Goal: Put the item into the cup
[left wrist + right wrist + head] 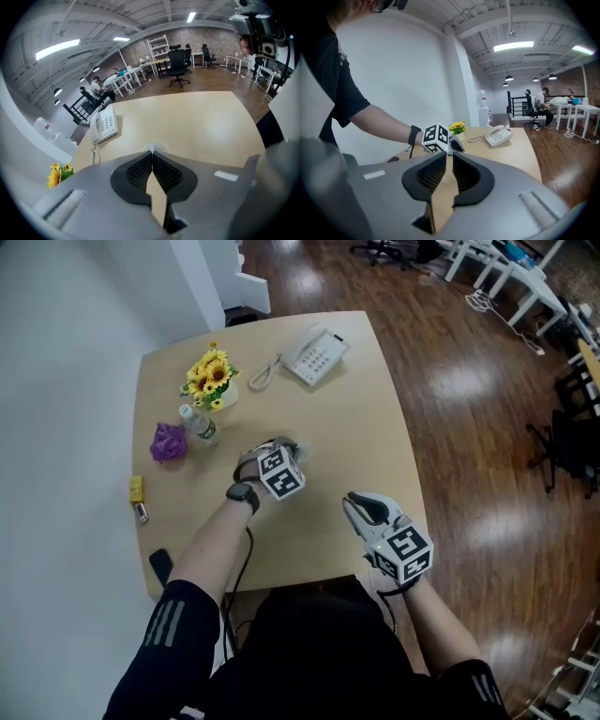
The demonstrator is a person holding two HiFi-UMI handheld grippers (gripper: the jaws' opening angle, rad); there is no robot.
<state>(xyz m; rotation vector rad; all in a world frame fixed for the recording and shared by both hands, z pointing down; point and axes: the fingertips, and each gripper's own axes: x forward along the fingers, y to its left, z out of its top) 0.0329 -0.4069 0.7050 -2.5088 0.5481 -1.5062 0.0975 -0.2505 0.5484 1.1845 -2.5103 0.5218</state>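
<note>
My left gripper is over the middle of the table, pointing toward the far edge, with its jaws shut. A small pale thing peeks out just past its tips; I cannot tell what it is or whether it is pinched. My right gripper hovers near the front right of the table, its jaws all but touching with nothing between them. A crumpled purple item and a small yellow block lie at the left. I see no plain cup.
A pot of sunflowers and a clear water bottle stand at the back left. A white telephone with a coiled cord sits at the far edge. A small battery-like piece and a black object lie near the left front edge.
</note>
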